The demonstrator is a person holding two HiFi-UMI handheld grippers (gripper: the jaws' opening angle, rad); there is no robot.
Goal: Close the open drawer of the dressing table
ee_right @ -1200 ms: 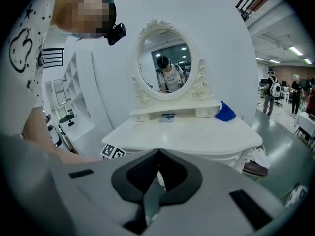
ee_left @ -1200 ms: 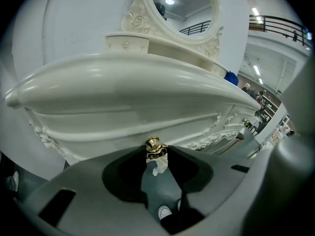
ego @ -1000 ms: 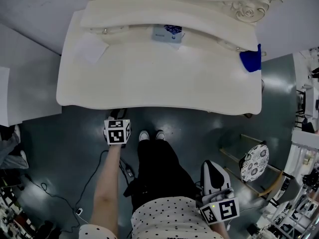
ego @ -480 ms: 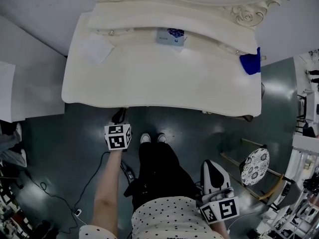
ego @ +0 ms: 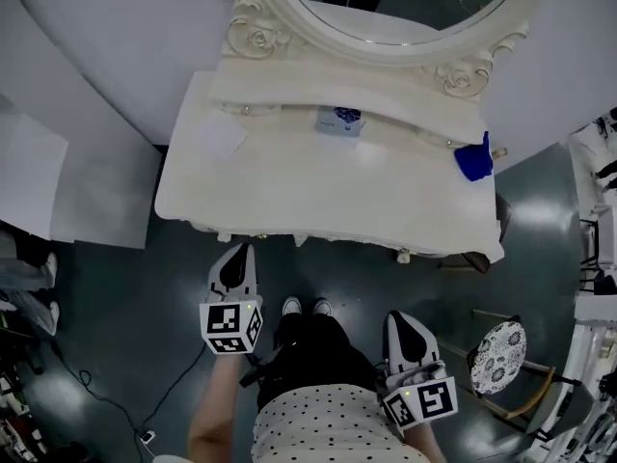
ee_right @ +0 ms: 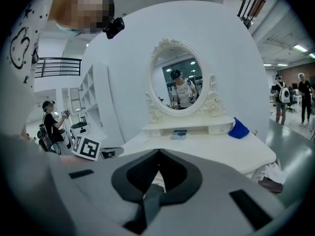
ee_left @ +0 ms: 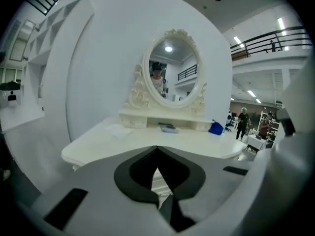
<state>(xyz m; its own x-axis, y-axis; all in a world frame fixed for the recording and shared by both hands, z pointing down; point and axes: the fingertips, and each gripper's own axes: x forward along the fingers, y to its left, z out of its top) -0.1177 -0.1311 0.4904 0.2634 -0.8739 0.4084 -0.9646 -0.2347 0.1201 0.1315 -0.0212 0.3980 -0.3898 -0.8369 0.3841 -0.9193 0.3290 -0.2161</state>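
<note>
The white dressing table (ego: 289, 196) stands ahead of me with its oval mirror (ego: 405, 8) at the back. Along its front edge (ego: 318, 239) I see no drawer standing out. My left gripper (ego: 241, 251) hovers just short of that edge at the left, shut and empty. In the left gripper view its jaws (ee_left: 156, 149) meet in a point, aimed at the table top (ee_left: 147, 141). My right gripper (ego: 400, 320) hangs lower at my right side, shut with nothing in it. Its own view shows the tips (ee_right: 158, 152) together, facing the table (ee_right: 211, 146).
On the table top lie a blue cloth (ego: 472, 160), a small box (ego: 339, 122) and a sheet of paper (ego: 220, 139). A stool with a patterned seat (ego: 497, 357) stands at the right. A cable (ego: 174, 386) trails on the floor at the left. White walls flank the table.
My left gripper has come away from under the table's front edge, risen, and its jaws have shut. The head view has tilted up towards the mirror. The right gripper has barely shifted.
</note>
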